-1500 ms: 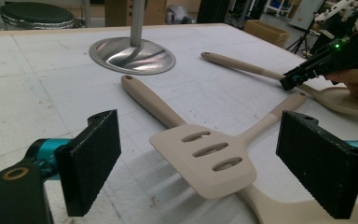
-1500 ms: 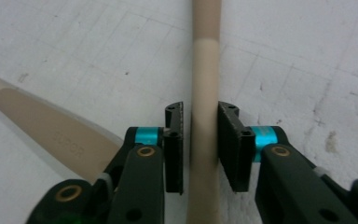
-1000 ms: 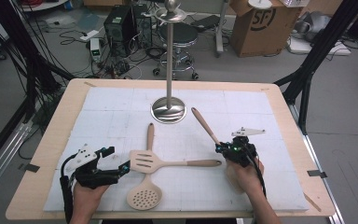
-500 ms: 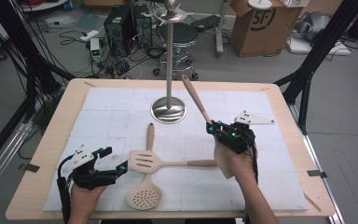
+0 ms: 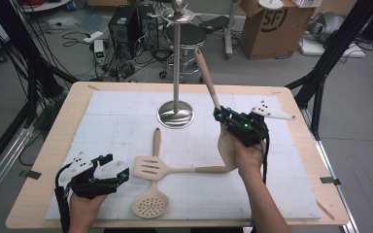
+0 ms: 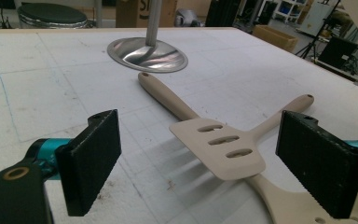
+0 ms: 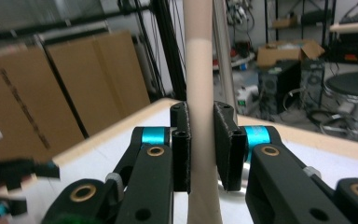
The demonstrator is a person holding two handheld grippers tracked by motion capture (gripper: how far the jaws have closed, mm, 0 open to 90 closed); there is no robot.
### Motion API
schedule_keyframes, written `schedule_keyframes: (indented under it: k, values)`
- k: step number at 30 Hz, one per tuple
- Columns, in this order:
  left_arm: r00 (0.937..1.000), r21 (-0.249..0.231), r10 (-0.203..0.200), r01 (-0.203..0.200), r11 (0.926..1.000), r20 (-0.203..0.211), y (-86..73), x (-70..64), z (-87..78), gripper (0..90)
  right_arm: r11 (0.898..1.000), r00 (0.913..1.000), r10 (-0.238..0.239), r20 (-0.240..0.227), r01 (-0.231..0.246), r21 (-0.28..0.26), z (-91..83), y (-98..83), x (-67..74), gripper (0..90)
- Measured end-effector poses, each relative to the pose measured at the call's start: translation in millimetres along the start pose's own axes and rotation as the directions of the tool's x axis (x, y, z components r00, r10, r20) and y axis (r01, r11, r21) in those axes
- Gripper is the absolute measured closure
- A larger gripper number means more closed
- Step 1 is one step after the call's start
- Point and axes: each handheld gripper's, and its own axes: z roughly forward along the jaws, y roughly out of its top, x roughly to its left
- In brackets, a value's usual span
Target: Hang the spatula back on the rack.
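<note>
Right hand-held gripper clamps a beige spoon above the bench, bowl hanging beside the wrist; its own view shows the pads pinching the handle. Left hand-held gripper rests released near the slotted spatula.

The right tongs grip a beige spatula tilted above the table, near the steel stand.

in the right gripper view the beige utensil handle runs off the top and bottom edges, its head hidden, while the left gripper is a blur at the left edge, and in the left gripper view the perforated spoon is cut off at the bottom.
</note>
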Motion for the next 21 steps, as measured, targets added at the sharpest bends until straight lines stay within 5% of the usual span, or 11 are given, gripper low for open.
schedule_keyframes:
  k: [8,21]
  values:
    - [0.9999,-0.008,-0.009,0.009,0.9999,-0.008,-1.1,2.0,-3.4,14.6,0.996,0.9997,0.009,-0.021,-0.011,-0.085,9.3,13.9,3.5,78.5]
    - [0.9998,-0.014,-0.017,0.017,0.9998,-0.009,-1.8,4.1,-6.4,14.6,0.995,0.9999,0.003,-0.014,-0.005,-0.102,26.4,35.0,7.1,78.5]
